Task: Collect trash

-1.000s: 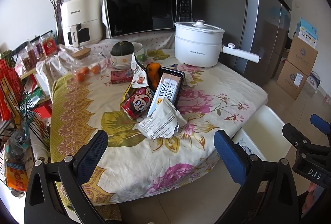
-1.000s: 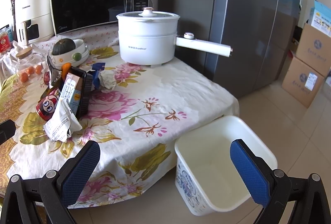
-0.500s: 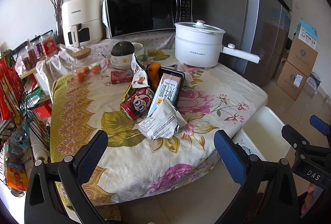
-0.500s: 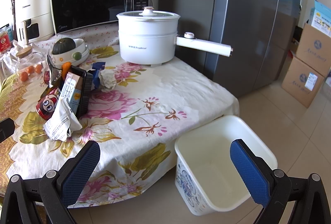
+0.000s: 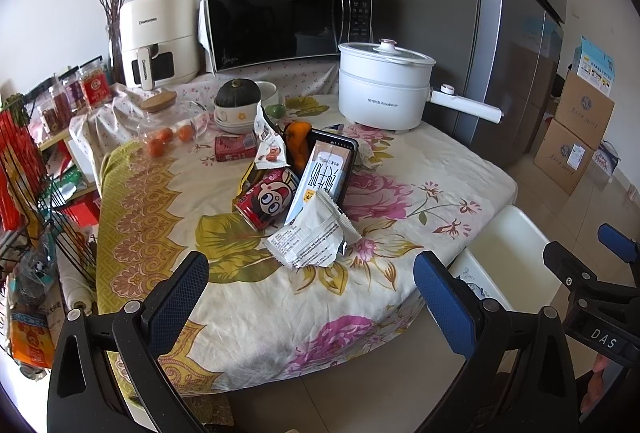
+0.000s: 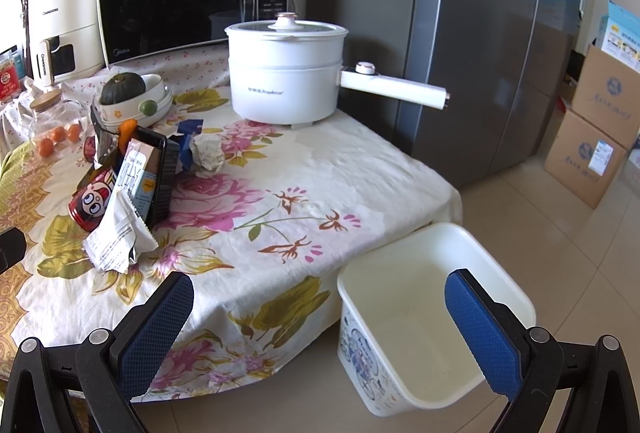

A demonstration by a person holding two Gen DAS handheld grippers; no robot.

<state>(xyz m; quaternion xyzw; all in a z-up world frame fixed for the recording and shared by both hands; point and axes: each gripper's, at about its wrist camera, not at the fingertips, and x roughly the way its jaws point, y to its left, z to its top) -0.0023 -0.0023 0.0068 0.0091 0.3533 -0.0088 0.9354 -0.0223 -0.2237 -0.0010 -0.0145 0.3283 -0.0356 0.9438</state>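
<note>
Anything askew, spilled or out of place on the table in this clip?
Yes. A heap of litter sits mid-table: a red can tipped on its side, a torn white wrapper against a black tray propped on edge, and a crumpled paper ball behind. No liquid spill shows. The white bin on the floor looks empty. Both tongs are open.

From the left tongs (image 5: 310, 297), the way to the wrapper (image 5: 314, 237) at 12 o'clock runs over bare cloth of the counter (image 5: 160, 217), nothing between. Behind it a can (image 5: 266, 199), a carton (image 5: 320, 179) and a black tray (image 5: 348, 161) crowd together, closing the route further in. At 9 o'clock a wire rack (image 5: 28, 193) hems the counter's side. From the right tongs (image 6: 320, 329), wide bare cloth lies at 12 o'clock up to the pot (image 6: 286, 73), whose handle (image 6: 394, 91) juts toward 2 o'clock. The bin (image 6: 436, 309) stands open-topped at 3 o'clock, just beside the counter's edge.
</note>
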